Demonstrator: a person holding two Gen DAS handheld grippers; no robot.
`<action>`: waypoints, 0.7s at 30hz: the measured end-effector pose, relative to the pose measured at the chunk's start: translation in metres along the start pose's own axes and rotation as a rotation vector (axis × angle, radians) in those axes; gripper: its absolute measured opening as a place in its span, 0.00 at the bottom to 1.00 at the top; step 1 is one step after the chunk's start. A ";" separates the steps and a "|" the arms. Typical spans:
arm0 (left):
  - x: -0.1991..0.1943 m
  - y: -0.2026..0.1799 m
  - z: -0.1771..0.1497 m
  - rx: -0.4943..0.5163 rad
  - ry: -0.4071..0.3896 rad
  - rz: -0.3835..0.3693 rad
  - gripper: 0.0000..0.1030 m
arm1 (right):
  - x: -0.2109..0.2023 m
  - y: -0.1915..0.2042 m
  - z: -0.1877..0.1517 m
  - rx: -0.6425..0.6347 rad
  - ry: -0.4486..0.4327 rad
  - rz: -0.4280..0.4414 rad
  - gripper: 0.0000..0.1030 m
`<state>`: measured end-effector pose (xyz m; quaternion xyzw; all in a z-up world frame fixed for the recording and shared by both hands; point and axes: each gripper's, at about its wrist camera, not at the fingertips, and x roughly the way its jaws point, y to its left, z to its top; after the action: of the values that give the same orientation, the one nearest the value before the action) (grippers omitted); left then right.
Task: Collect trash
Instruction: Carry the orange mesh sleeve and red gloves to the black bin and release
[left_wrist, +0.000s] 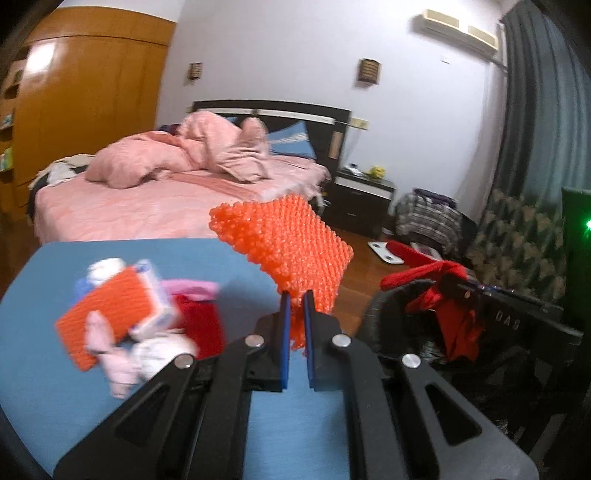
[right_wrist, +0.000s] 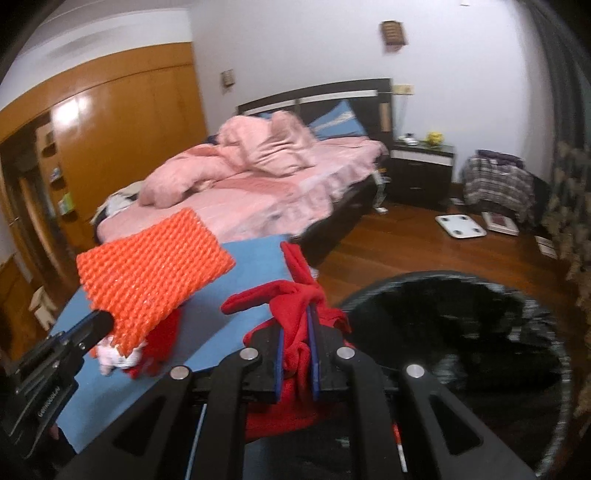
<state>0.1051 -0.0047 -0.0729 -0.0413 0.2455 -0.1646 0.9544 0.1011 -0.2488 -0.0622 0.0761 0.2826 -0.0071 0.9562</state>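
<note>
My left gripper (left_wrist: 296, 295) is shut on an orange bubble-wrap sheet (left_wrist: 284, 243) and holds it up over the right edge of the blue table (left_wrist: 44, 350). It also shows in the right wrist view (right_wrist: 151, 273), with the left gripper (right_wrist: 101, 323) at its lower corner. My right gripper (right_wrist: 297, 317) is shut on a red cloth (right_wrist: 295, 295), held by the rim of a black trash bin (right_wrist: 461, 332). In the left wrist view the red cloth (left_wrist: 443, 291) hangs over the bin (left_wrist: 399, 317). A pile of trash (left_wrist: 129, 317) lies on the table: another orange sheet, tissues, a small carton, red fabric.
A bed with pink bedding (left_wrist: 177, 184) stands behind the table. A dark nightstand (left_wrist: 362, 199) and a heap of clothes (left_wrist: 428, 218) are at the back right. A white scale (right_wrist: 460, 226) lies on the wooden floor. A wooden wardrobe (left_wrist: 85, 110) fills the left.
</note>
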 end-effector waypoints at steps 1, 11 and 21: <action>0.005 -0.011 -0.001 0.011 0.008 -0.019 0.06 | -0.002 -0.007 0.000 0.003 0.000 -0.016 0.10; 0.057 -0.099 -0.019 0.096 0.137 -0.227 0.14 | -0.015 -0.104 -0.022 0.072 0.043 -0.239 0.24; 0.053 -0.069 -0.023 0.059 0.151 -0.140 0.79 | -0.023 -0.122 -0.030 0.090 0.003 -0.321 0.94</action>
<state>0.1177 -0.0878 -0.1064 -0.0178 0.3083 -0.2407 0.9202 0.0586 -0.3656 -0.0923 0.0727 0.2918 -0.1722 0.9381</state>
